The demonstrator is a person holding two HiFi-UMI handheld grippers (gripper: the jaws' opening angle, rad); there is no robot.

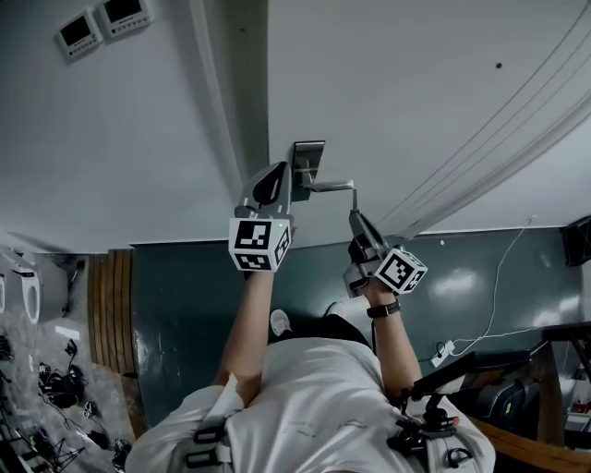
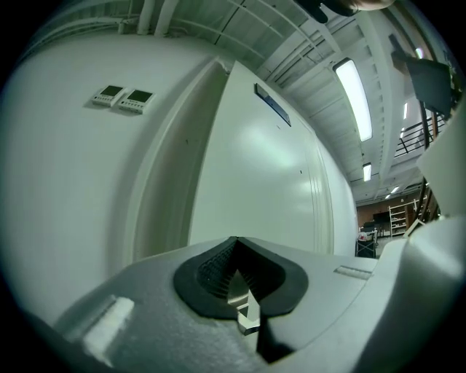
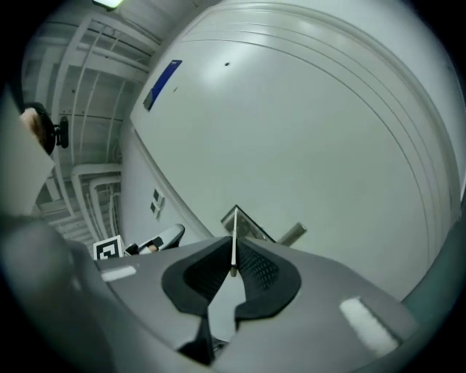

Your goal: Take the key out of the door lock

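Observation:
The silver lock plate (image 1: 307,162) with its lever handle (image 1: 334,186) sits on the white door (image 1: 416,83). My right gripper (image 1: 355,218) hangs just off the handle's end, clear of the plate. In the right gripper view that gripper (image 3: 233,262) is shut on a thin key (image 3: 234,240), seen edge-on and pointing toward the lock plate (image 3: 246,223) and handle (image 3: 292,234). My left gripper (image 1: 271,177) is beside the plate. Its view shows it (image 2: 234,280) shut on a small silvery metal piece (image 2: 245,306); I cannot tell what that piece is.
Two small wall panels (image 1: 97,23) hang left of the door frame (image 1: 222,102), also seen as wall panels (image 2: 124,97). Thin cables (image 1: 489,148) run across the wall on the right. A blue sign (image 3: 162,83) is on the door. Dark green floor (image 1: 185,305) lies below.

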